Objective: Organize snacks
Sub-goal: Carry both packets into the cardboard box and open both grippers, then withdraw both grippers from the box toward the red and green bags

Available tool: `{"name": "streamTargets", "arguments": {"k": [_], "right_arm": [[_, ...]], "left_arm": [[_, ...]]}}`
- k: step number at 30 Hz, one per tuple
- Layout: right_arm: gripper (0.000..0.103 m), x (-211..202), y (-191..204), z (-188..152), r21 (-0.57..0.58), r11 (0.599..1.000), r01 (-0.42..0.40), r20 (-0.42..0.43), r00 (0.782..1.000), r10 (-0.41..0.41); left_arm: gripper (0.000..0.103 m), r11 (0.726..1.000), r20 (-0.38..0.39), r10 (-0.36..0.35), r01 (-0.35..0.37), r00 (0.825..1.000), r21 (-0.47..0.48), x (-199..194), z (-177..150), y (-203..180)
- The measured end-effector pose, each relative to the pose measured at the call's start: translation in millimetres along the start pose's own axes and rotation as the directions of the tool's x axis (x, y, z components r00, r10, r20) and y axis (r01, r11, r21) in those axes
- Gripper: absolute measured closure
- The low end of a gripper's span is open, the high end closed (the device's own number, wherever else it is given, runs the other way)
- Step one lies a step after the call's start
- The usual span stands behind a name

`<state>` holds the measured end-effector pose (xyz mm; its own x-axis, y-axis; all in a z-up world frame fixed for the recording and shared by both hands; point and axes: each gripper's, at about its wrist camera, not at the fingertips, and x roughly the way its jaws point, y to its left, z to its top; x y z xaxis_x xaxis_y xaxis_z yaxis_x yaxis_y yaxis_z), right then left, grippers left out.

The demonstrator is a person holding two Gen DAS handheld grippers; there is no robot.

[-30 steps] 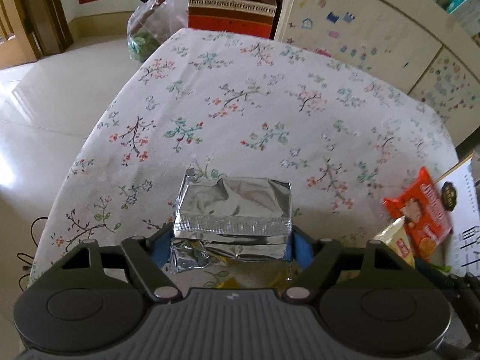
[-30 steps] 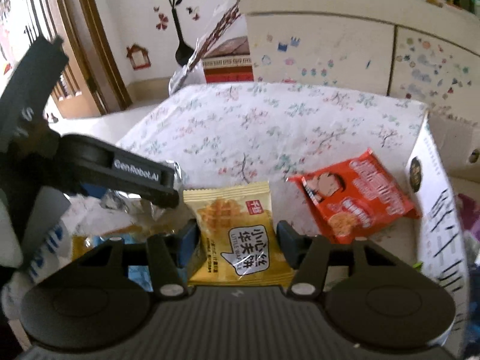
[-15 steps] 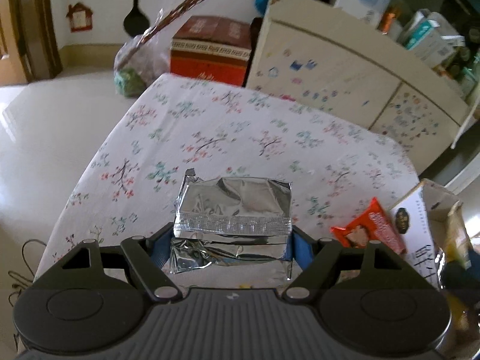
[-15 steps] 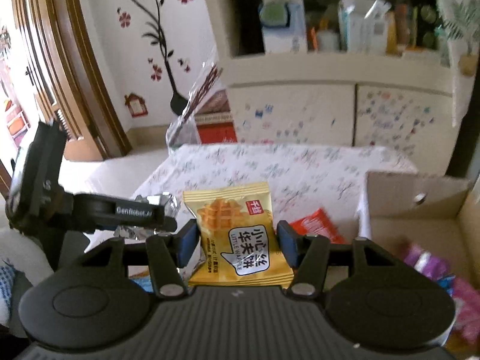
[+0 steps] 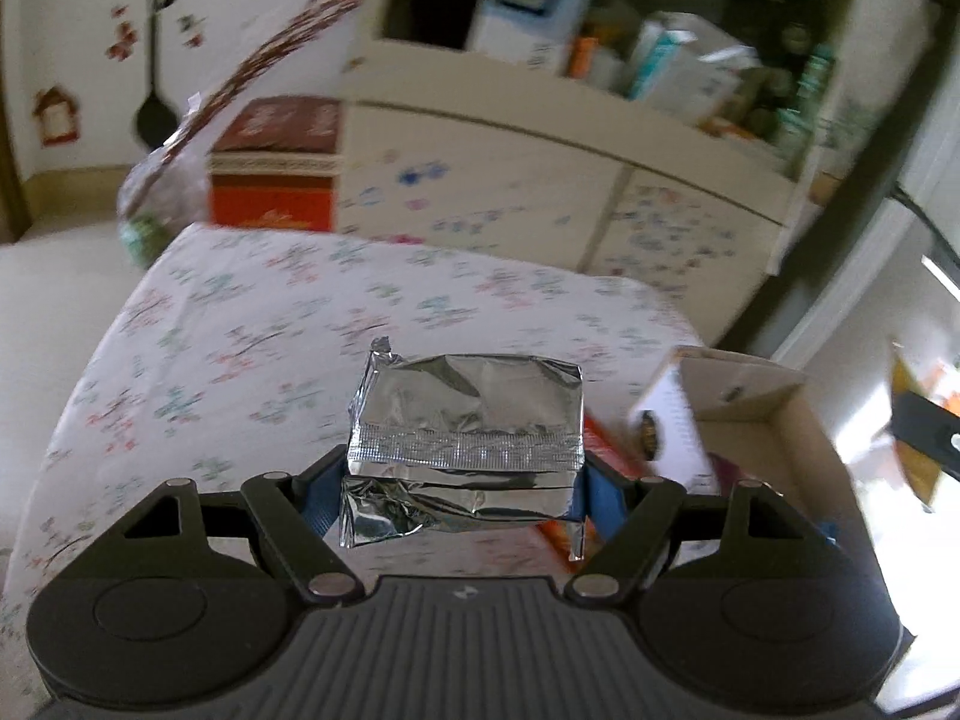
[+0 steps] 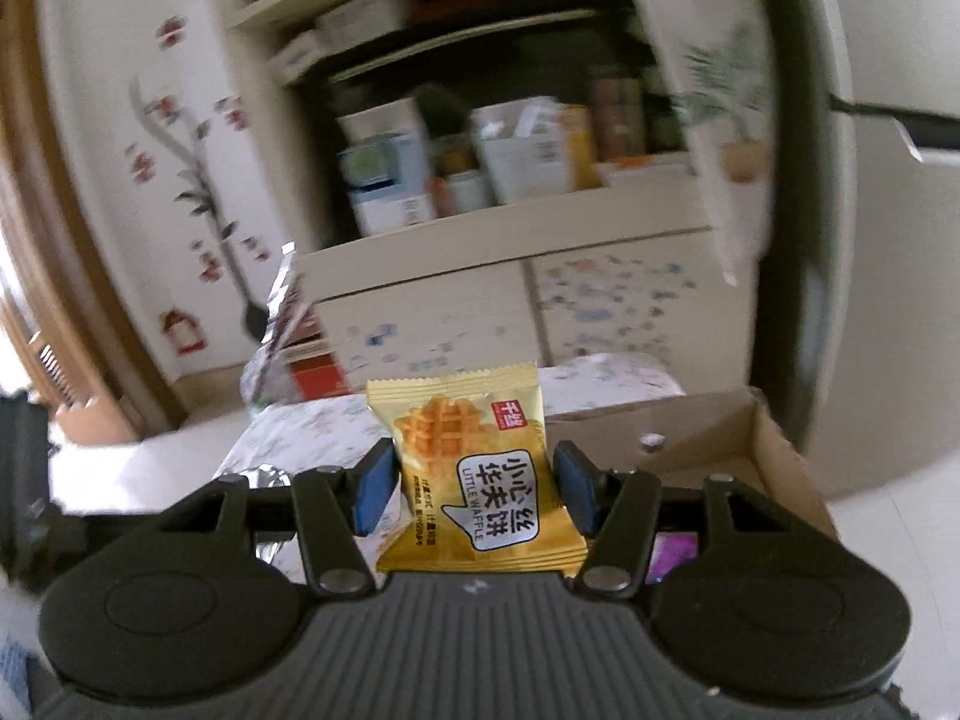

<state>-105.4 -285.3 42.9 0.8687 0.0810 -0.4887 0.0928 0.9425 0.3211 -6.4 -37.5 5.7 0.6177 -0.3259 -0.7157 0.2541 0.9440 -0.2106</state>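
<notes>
While both claws are carrying, left claw [image 5: 465, 483] is clamping a crinkled silver foil packet [image 5: 465, 441] above the floral tabletop [image 5: 240, 348]; right claw [image 6: 474, 489] is gripping a yellow waffle packet [image 6: 474, 468] near the open cardboard box [image 6: 774, 450]. Neither is boxed; an orange packet [image 5: 606, 450] is waiting.

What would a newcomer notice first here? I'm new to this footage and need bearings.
First, the silver foil packet clamped in the left hand-held gripper above the floral tablecloth. Next, the yellow waffle packet in the right hand-held gripper, with the open cardboard box just beyond it, to the right.
</notes>
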Motion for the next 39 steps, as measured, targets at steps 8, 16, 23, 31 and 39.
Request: {"name": "streamTargets", "arguments": {"k": [8, 16, 23, 31, 39], "right_arm": [[0.045, -2.6, -30.9, 2.8, 0.102, 0.99, 0.095, -0.003, 0.995, -0.095], [0.045, -5.6, -60.7, 1.4, 0.22, 0.963, 0.156, -0.031, 0.988, -0.153], [0.045, -10.0, -79.9, 0.9, 0.271, 0.941, 0.203, -0.039, 0.979, -0.2], [0.038, -11.0, -89.5, -0.5, 0.306, 0.924, 0.229, -0.058, 0.973, -0.222], [0.028, -8.2, -86.9, -0.9, 0.309, 0.926, 0.216, -0.063, 0.976, -0.207]], "left_arm": [[0.021, 0.979, 0.001, -0.184, 0.183, 0.983, 0.088, 5.0, -9.3, -53.2], [0.021, 0.941, -0.029, -0.313, 0.314, 0.949, 0.129, 12.2, -21.2, -90.0], [0.021, 0.908, -0.065, -0.381, 0.386, 0.922, 0.165, 17.3, -34.3, -118.3], [0.006, 0.865, -0.143, -0.428, 0.45, 0.892, 0.223, 22.9, -52.8, -144.3], [0.005, 0.884, -0.095, -0.414, 0.424, 0.905, 0.198, 14.3, -41.1, -131.0]]}}
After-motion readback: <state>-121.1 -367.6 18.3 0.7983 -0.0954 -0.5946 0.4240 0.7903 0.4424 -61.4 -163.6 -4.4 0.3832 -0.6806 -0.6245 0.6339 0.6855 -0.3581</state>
